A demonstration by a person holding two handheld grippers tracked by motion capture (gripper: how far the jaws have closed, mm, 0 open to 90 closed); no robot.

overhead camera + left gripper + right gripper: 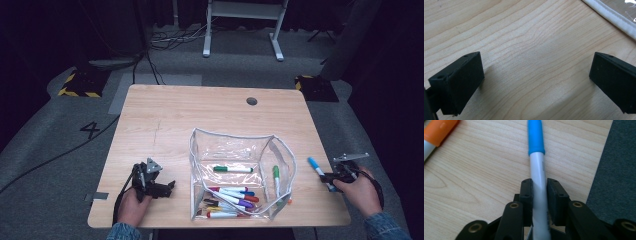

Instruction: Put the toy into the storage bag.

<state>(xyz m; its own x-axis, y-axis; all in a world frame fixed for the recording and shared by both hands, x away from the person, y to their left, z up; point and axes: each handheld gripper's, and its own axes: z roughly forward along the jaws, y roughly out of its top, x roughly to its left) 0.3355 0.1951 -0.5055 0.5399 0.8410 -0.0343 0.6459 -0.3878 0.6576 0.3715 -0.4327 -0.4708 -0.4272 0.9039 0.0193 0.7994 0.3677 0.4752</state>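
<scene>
A white marker with a blue cap (316, 166) (536, 147) lies near the table's right edge. My right gripper (327, 177) (539, 186) is shut on its white barrel, and the cap points away from the jaws. A clear zip pouch (240, 136) stands open in the middle front. It holds a green-capped marker (232, 169) and several more markers (232, 197). My left gripper (167, 187) (536, 72) rests open on bare wood left of the pouch, with nothing between its jaws.
An orange-capped marker (439, 130) lies on the wooden table (165, 120) left of the blue one. The table's right edge drops to grey carpet (616, 170) just beside my right gripper. The pouch's white hem (614, 17) is close ahead of my left gripper.
</scene>
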